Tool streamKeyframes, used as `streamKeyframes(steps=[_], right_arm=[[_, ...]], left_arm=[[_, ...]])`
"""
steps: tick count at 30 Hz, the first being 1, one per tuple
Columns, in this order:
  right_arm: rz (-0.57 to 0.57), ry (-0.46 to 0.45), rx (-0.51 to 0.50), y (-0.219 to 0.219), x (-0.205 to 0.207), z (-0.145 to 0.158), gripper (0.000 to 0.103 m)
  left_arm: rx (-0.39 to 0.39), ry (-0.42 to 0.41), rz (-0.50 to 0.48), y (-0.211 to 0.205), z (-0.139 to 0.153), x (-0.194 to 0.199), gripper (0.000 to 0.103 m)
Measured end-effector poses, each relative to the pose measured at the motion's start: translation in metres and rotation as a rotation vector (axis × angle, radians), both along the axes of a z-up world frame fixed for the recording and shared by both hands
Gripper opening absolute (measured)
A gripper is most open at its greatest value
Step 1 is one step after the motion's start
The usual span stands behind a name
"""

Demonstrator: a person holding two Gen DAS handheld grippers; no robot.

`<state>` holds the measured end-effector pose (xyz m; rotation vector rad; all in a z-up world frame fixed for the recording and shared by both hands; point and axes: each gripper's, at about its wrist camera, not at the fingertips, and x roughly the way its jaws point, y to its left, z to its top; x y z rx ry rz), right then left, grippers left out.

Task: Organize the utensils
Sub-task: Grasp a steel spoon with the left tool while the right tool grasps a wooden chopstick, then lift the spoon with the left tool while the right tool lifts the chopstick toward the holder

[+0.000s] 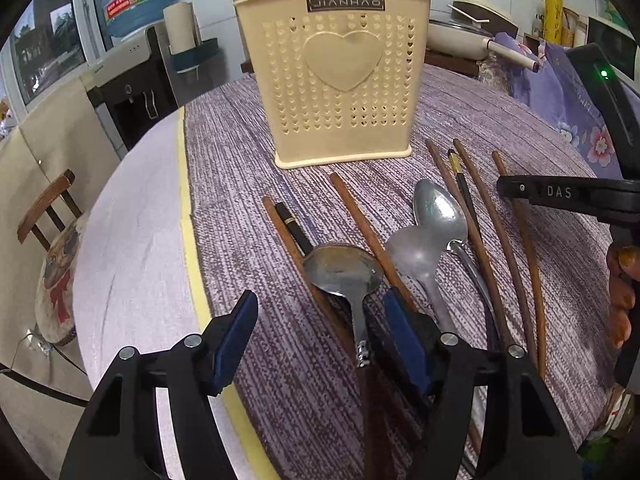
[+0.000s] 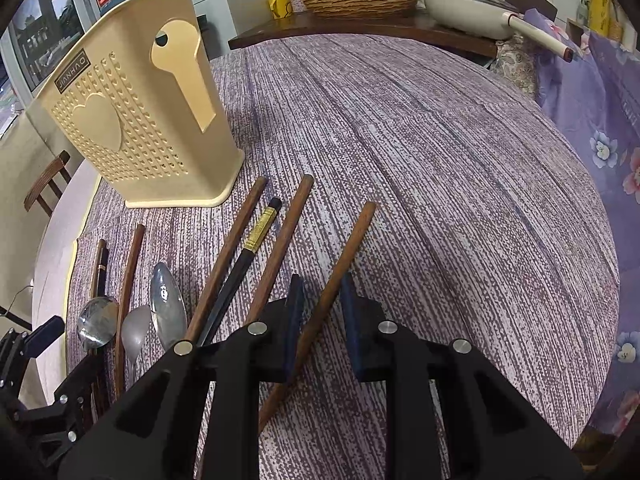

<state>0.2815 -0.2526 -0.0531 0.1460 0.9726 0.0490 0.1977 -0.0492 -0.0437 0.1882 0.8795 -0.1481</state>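
My left gripper [image 1: 320, 344] stands wide open, its 2 blue pads spread to either side of the wooden-handled spoon [image 1: 344, 272], which lies on the purple woven cloth [image 1: 248, 184] with its bowl pointing toward the holder; neither pad touches it, so I hold nothing there. My right gripper [image 2: 322, 312] is partly open, its jaws straddling the rightmost brown chopstick [image 2: 340, 276]; the left pad sits just beside the stick, but I cannot tell whether it actually touches, and there is a clear gap at the right pad. The cream utensil holder [image 1: 340, 76] stands upright on the cloth beyond the row of utensils. In front of it lie 2 more metal spoons [image 1: 436, 216], one overlapping the other, several other brown chopsticks [image 2: 236, 248], and a black chopstick with a gold band [image 2: 256, 232], all flat on the cloth and roughly parallel. A second black chopstick [image 1: 294, 226] lies at the left end, next to the wooden-handled spoon.
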Motion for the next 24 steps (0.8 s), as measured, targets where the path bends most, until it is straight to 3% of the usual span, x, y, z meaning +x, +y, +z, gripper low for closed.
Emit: streamKeyframes(steps=[12,16,20,24], right_arm=[[0.02,0.022,0.035,0.006,0.016,0.0,0.021],[0.026,0.035,0.041,0.008,0.024,0.001,0.02],[0.025,0.036,0.041,0.007,0.029,0.0,0.013],[0.031,0.042,0.057,0.006,0.03,0.0,0.012]], left_arm=[[0.061,0.054,-0.019,-0.014,-0.006,0.028,0.058],[0.061,0.079,-0.045,-0.016,-0.005,0.032,0.048],[0.053,0.092,-0.056,-0.016,-0.004,0.033,0.047],[0.035,0.102,-0.05,-0.015,-0.003,0.035,0.047]])
